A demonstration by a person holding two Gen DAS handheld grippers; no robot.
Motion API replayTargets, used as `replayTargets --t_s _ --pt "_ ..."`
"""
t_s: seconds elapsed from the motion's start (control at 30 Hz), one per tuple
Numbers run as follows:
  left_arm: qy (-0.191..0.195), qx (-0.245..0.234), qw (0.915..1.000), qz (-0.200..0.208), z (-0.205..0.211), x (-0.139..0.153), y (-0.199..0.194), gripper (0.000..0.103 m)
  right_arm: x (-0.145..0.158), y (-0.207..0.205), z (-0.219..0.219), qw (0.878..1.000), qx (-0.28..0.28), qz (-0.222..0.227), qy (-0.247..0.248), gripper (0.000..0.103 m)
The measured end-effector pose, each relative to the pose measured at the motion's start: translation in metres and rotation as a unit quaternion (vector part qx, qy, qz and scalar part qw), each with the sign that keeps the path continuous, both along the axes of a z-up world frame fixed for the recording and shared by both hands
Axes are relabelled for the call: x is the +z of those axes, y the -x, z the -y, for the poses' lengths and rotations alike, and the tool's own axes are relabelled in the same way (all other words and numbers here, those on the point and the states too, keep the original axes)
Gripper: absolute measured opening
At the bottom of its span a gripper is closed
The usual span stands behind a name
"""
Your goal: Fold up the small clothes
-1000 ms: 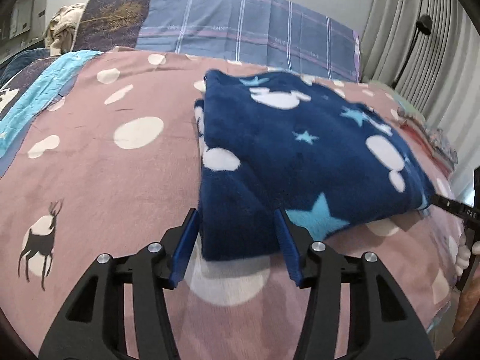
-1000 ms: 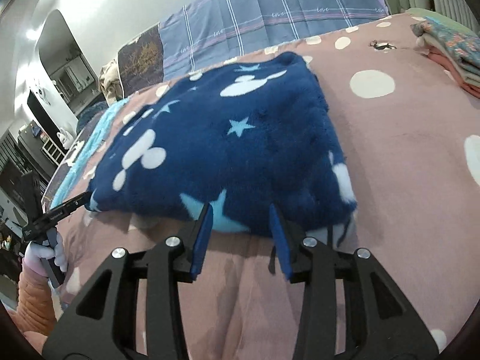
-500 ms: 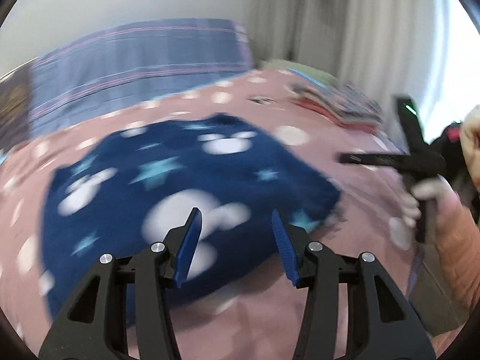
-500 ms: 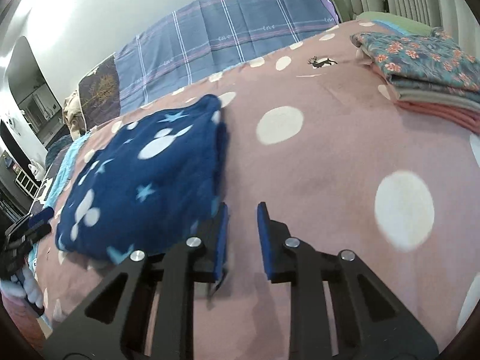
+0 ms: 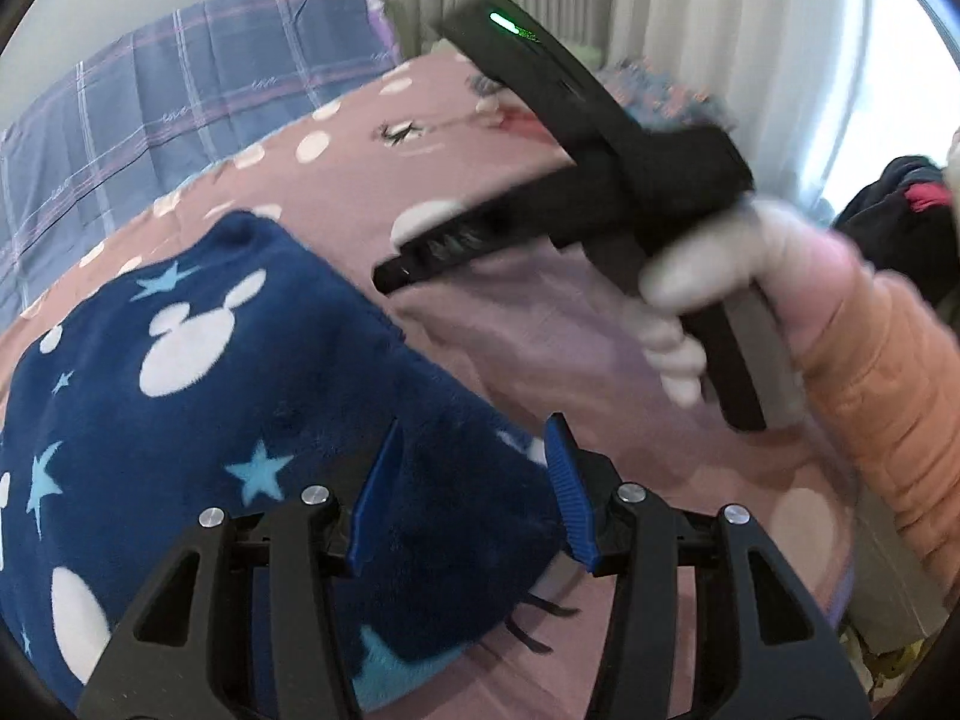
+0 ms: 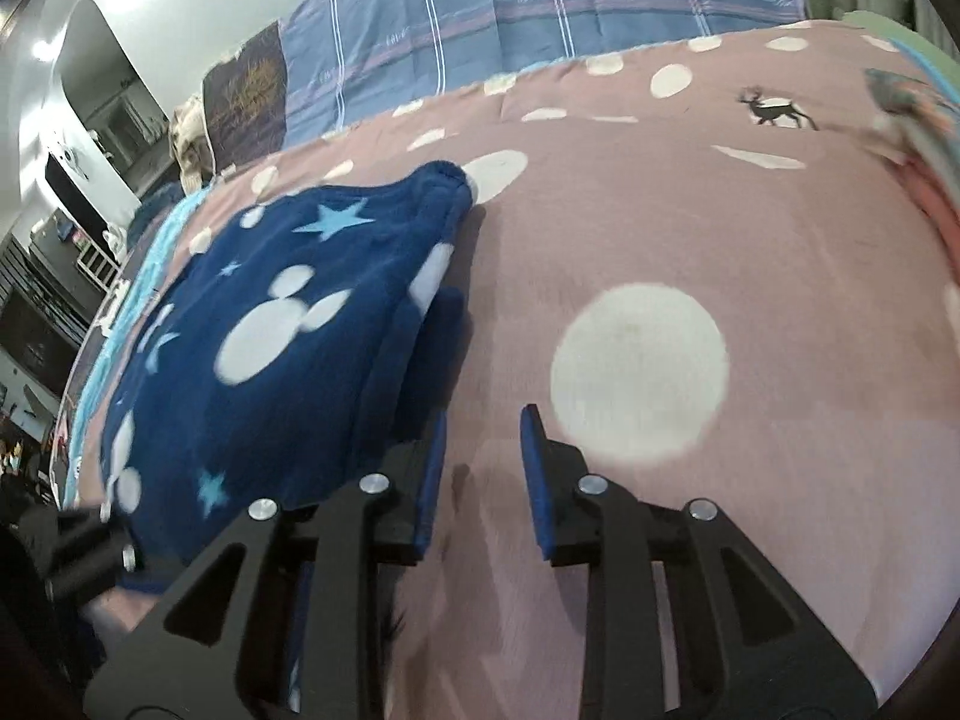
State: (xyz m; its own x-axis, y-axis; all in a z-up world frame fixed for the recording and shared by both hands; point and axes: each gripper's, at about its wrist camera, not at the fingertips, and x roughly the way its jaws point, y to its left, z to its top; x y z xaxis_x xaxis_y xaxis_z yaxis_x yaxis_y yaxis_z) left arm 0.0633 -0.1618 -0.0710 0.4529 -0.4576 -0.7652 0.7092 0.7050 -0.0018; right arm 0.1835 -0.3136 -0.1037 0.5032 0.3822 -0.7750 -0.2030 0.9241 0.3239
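Observation:
A folded navy fleece garment with white mouse heads and light blue stars lies on the pink dotted bedspread. My left gripper is open, its blue fingers astride the garment's near right corner. In the left wrist view the right gripper, held by a gloved hand, hovers above the bed beyond the garment's right edge. In the right wrist view the garment lies to the left, and my right gripper is open and empty over the bedspread beside its right edge.
A stack of folded floral clothes sits at the bed's far right. A blue plaid pillow lies along the headboard. Curtains hang beyond the bed. Furniture stands at the left.
My left gripper swung right and dropped onto the garment's near right corner. My right gripper drew back off the garment to its right side and opened a little wider.

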Motion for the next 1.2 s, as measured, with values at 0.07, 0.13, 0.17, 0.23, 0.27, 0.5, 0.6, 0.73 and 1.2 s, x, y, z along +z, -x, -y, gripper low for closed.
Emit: replayTargets --t_s 0.07,0.13,0.17,0.23,0.27,0.5,0.6,0.73,1.2 --pt "-0.016 0.018 0.9996 -0.015 0.004 -0.011 -0.006 0.054 -0.004 -0.012 -0.004 1.000 0.011 -0.003 0.001 0.030" --pt "-0.019 0.030 0.9991 -0.022 0.003 -0.017 -0.011 0.056 -0.003 -0.016 -0.007 1.000 0.020 0.001 -0.003 0.033" --pt "-0.015 0.033 0.9991 -0.023 0.003 -0.017 -0.012 0.055 -0.003 -0.018 -0.009 1.000 0.023 0.003 -0.008 0.033" --pt "-0.003 0.037 0.9989 -0.028 -0.001 -0.016 -0.013 0.043 -0.004 -0.020 -0.008 1.000 0.023 0.004 -0.017 0.033" --pt "0.004 0.036 0.9988 -0.033 -0.004 -0.015 -0.013 0.034 -0.004 -0.021 -0.007 0.999 0.022 0.004 -0.026 0.034" --pt "0.069 0.044 0.9941 -0.071 -0.035 -0.011 -0.013 0.011 -0.003 -0.023 -0.001 0.997 0.027 0.004 -0.069 0.039" --pt "0.093 0.047 0.9915 -0.078 -0.046 -0.011 -0.010 0.010 -0.004 -0.025 -0.004 0.997 0.031 0.000 -0.070 0.041" --pt "0.107 0.042 0.9903 -0.078 -0.048 -0.013 -0.004 0.010 -0.009 -0.037 -0.010 0.995 0.033 -0.016 -0.088 0.045" --pt "0.072 -0.013 0.9957 -0.057 -0.011 -0.024 0.008 0.006 -0.015 -0.053 -0.014 0.995 -0.041 0.025 -0.082 0.007"
